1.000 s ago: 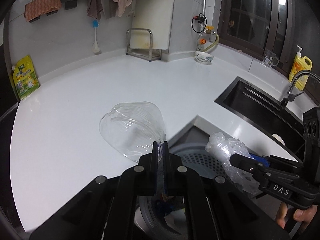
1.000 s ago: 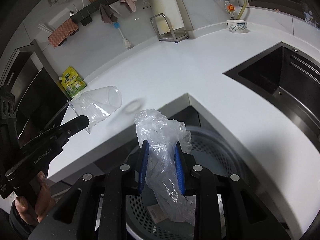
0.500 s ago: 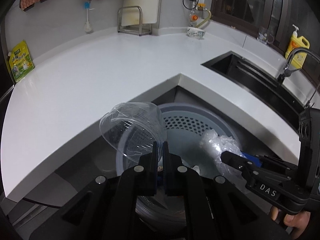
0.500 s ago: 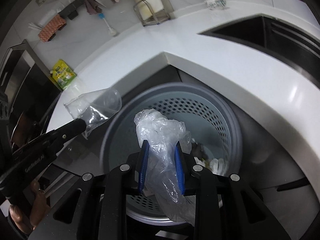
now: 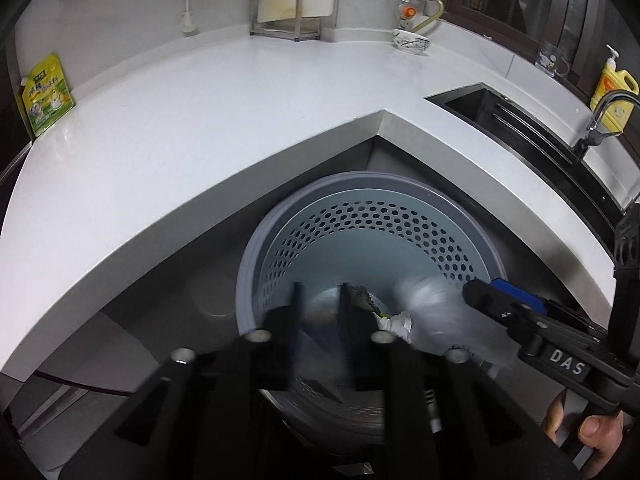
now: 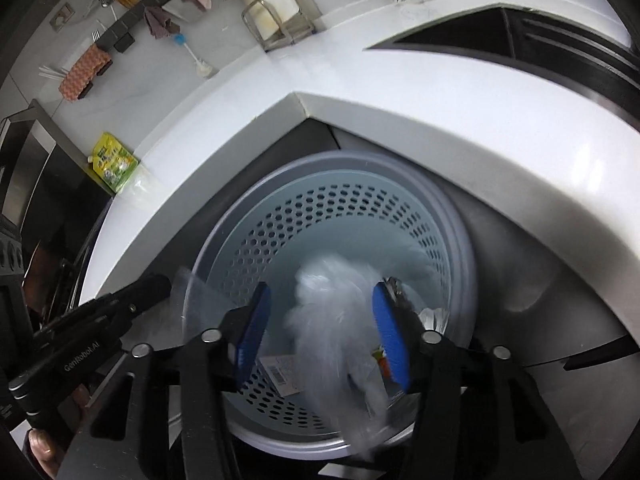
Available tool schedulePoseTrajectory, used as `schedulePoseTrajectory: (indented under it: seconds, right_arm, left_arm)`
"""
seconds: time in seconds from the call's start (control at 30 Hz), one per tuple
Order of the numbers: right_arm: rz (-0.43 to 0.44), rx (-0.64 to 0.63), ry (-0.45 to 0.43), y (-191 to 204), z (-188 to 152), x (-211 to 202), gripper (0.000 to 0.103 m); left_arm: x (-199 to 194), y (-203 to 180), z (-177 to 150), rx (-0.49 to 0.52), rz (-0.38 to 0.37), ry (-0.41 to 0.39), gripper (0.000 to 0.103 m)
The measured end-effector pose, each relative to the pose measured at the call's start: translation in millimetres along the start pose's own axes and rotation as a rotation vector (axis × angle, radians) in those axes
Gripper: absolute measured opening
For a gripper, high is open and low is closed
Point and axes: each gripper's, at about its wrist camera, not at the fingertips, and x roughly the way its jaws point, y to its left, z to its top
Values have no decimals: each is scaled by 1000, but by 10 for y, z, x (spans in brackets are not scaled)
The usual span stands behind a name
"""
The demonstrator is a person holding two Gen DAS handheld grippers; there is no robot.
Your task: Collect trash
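Crumpled clear plastic bag (image 6: 340, 320), motion-blurred, above perforated grey bin (image 6: 452, 240).

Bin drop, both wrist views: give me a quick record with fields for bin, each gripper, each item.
bin: grey perforated trash bin, below the white counter's corner
left gripper: jaws just opening, over the bin
clear cup: blurred, at the bin rim, apparently released
right gripper: jaws just opening, pads apart
plastic bag: blurred, loose between the pads, over the bin
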Motion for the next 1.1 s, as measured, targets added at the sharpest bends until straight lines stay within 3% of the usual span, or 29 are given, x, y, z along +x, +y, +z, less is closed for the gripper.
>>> schedulePoseTrajectory:
  seconds: [0.07,0.1,0.27,0.53,0.7,1.1]
  right_arm:
    - [1,7,-12,-16,6,-27,51]
    - [2,10,-15,-23,11,-32,51]
    - [-9,-1,-17,0,-1,-55,51]
    - [-47,-40,-50,92,-13,-119,52]
    - [-80,-74,-78,151,-14,-173,59]
    - [-101,-101,-82,198,-52,-202,67]
  left_arm:
    - [-19,20,-5,-8,6,-13,56]
    - [-33,20,-5,-9,9,-22,60]
    - [-56,19,5,-8,21,-29,61]
    - [-94,57,21,-19,51,-44,74]
    - [-127,79,31,-28,63,-57,84]
    - [-193,114,54,-44,104,-82,94]
